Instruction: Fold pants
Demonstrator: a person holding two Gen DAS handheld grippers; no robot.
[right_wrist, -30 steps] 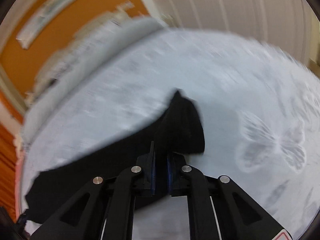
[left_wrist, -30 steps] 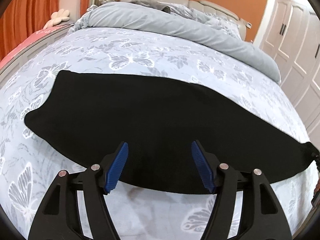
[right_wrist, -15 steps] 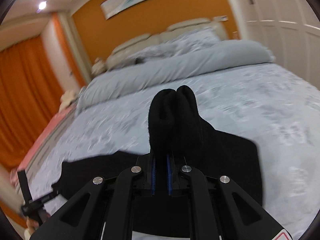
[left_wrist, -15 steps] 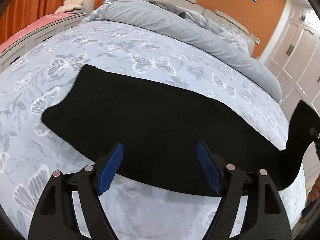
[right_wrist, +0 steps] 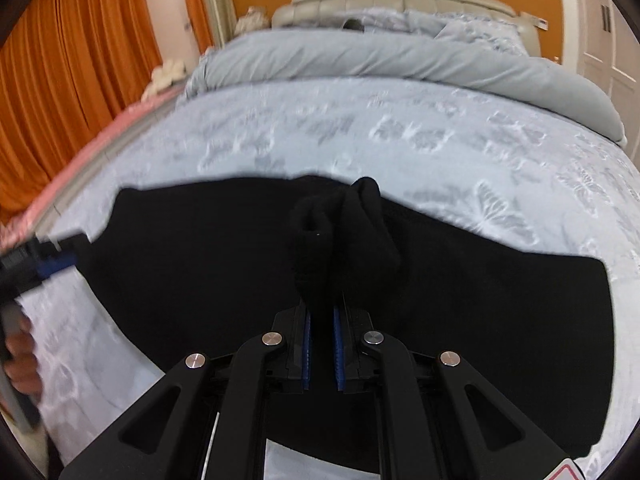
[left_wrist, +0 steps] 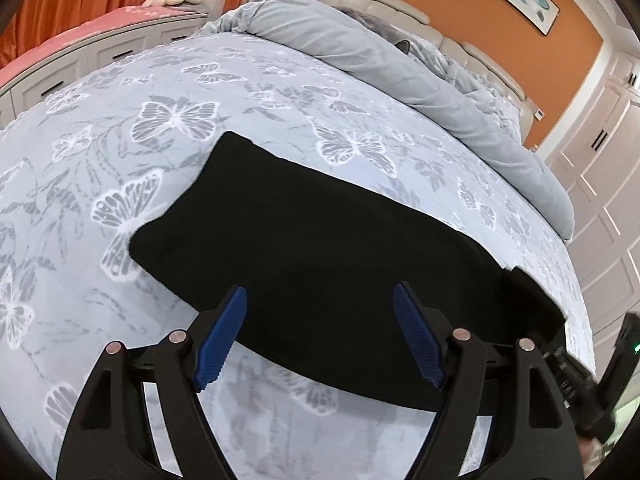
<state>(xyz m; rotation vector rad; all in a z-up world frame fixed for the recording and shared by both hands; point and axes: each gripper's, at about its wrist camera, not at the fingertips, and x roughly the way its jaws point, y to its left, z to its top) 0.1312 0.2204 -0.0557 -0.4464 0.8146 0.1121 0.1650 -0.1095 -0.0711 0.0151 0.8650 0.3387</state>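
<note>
Black pants (left_wrist: pixel 320 240) lie flat across the butterfly-print bed cover. My left gripper (left_wrist: pixel 320 336) is open and empty, hovering over the pants' near edge. My right gripper (right_wrist: pixel 321 344) is shut on a bunched end of the pants (right_wrist: pixel 344 220) and holds it above the rest of the pants (right_wrist: pixel 480 300). The right gripper also shows at the right edge of the left wrist view (left_wrist: pixel 592 380). The left gripper shows at the left edge of the right wrist view (right_wrist: pixel 36 264).
A rolled grey duvet (left_wrist: pixel 400 64) and a padded headboard (right_wrist: pixel 400 0) lie at the far end of the bed. Orange curtains (right_wrist: pixel 80 60) and a white cabinet (left_wrist: pixel 100 52) stand to the left. White wardrobe doors (left_wrist: pixel 600 160) stand to the right.
My right gripper has lifted the pants' right end and carried it leftward over the rest of the pants. The pants look shorter now. My left gripper stays open over the near edge.
</note>
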